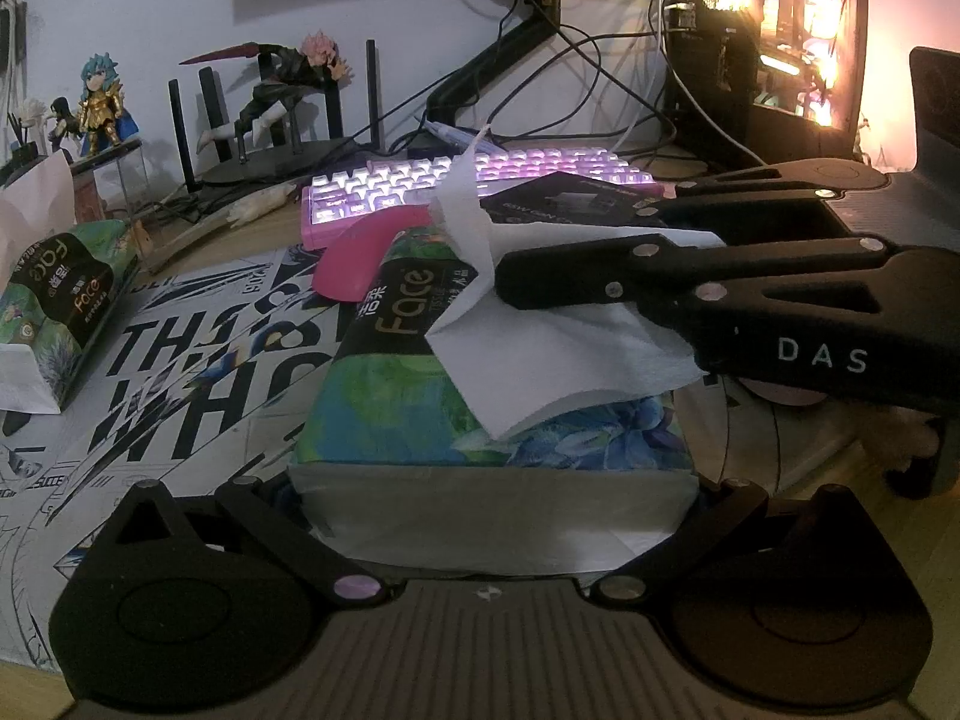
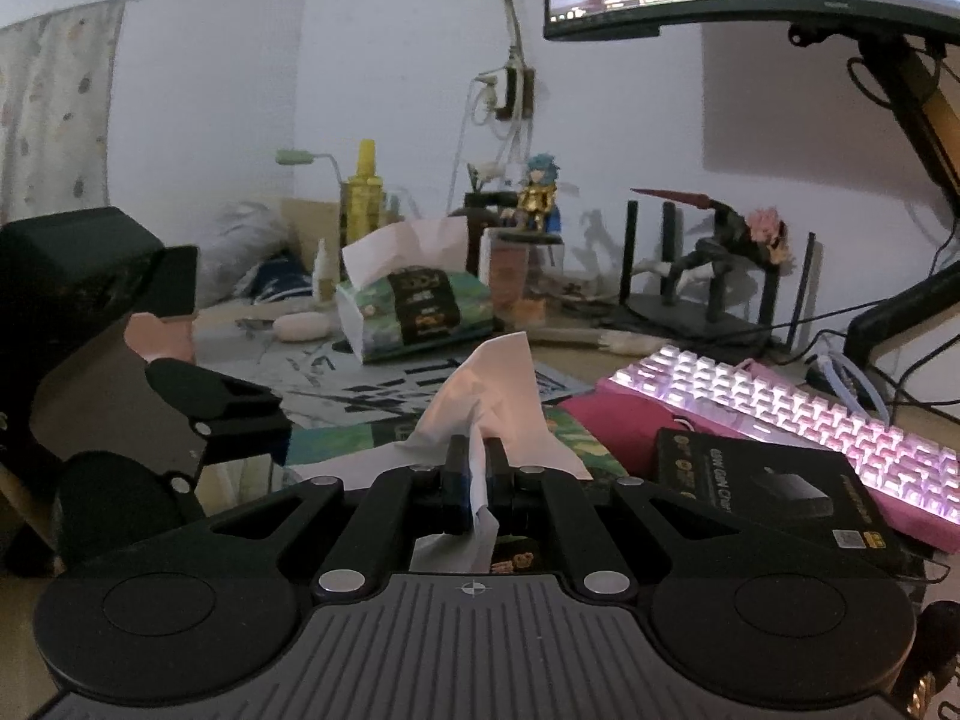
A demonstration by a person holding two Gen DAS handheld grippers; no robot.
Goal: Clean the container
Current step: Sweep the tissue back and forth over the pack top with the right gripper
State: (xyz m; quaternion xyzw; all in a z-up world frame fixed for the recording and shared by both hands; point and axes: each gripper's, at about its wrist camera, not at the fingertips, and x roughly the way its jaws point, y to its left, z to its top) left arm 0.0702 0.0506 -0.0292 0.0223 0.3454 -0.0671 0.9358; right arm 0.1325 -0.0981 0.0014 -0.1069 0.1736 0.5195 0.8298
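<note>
Now my right claw [image 2: 474,477] is clenched on a white tissue [image 2: 480,402], pulled up from the tissue pack [image 1: 480,408].
My left claw [image 1: 489,516] is spread wide around the near end of this pack, the fingers [image 1: 282,531] at both its sides; whether they press it I cannot tell. Beyond the pack lie a black box [image 2: 774,492], a pink keyboard [image 1: 420,180] and a second tissue pack [image 2: 414,306] on the printed desk mat [image 1: 198,348]. Which thing is the container, I cannot tell.

2 tissue packs [image 1: 498,384] [image 1: 57,306], 1 kbd [image 1: 456,186], 3 figures [image 1: 102,108]
</note>
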